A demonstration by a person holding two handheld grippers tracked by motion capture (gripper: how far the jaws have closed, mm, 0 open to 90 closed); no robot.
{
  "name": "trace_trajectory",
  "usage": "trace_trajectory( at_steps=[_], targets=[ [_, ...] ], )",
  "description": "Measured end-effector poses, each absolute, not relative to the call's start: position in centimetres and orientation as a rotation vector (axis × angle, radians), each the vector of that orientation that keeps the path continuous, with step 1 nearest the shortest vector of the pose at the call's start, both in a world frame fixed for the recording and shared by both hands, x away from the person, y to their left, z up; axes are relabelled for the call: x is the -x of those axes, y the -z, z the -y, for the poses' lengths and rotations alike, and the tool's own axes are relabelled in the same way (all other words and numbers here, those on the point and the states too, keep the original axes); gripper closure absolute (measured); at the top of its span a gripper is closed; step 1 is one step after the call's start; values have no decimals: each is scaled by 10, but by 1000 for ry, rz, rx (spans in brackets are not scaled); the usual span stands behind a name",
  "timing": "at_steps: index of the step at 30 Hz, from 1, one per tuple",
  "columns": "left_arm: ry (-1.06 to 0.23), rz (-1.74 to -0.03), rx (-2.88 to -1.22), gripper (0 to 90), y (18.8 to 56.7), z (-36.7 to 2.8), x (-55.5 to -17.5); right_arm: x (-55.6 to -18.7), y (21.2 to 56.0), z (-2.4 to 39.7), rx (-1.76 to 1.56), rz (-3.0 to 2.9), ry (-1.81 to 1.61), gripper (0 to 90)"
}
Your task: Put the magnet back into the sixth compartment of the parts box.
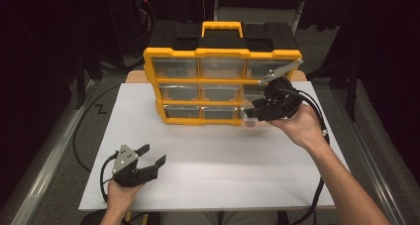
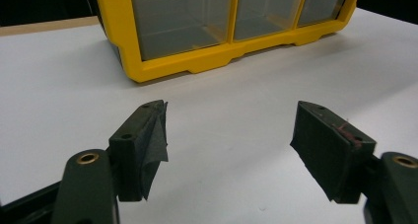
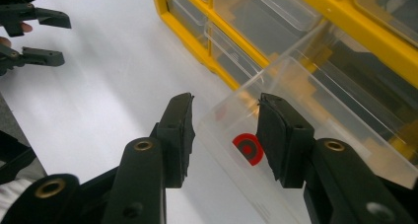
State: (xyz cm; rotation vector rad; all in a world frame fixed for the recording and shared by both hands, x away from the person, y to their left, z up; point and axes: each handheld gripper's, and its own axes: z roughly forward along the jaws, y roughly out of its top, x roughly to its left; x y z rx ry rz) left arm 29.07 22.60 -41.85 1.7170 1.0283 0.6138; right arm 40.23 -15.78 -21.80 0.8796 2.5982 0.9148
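Note:
A yellow organizer (image 1: 222, 52) with clear drawers and a black back stands upright on the white board (image 1: 208, 160). Its bottom right drawer (image 3: 320, 105) is pulled out, and a red ring (image 3: 248, 147) lies on its floor. My right gripper (image 1: 246, 117) (image 3: 226, 99) is at that drawer, one jaw outside the front wall and one over the inside; a gap shows at the pads, so it is open. My left gripper (image 1: 155, 153) (image 2: 229, 130) rests low over the board near its front left, open wide, with nothing between its jaws.
The organizer's yellow carry handle (image 1: 222, 27) rises at its top. The other clear drawers (image 2: 182, 17) are pushed in. The board's front edge runs just behind my left hand (image 1: 119, 193). Dark floor and table rails surround the board.

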Motion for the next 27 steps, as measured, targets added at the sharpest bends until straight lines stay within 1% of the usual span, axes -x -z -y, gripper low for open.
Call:
trace_trajectory(
  at_steps=[27],
  targets=[
    [-616, -1031, -1719, 294, 419, -226, -291, -380, 226, 143, -758, -2628, -982, 599]
  ],
)
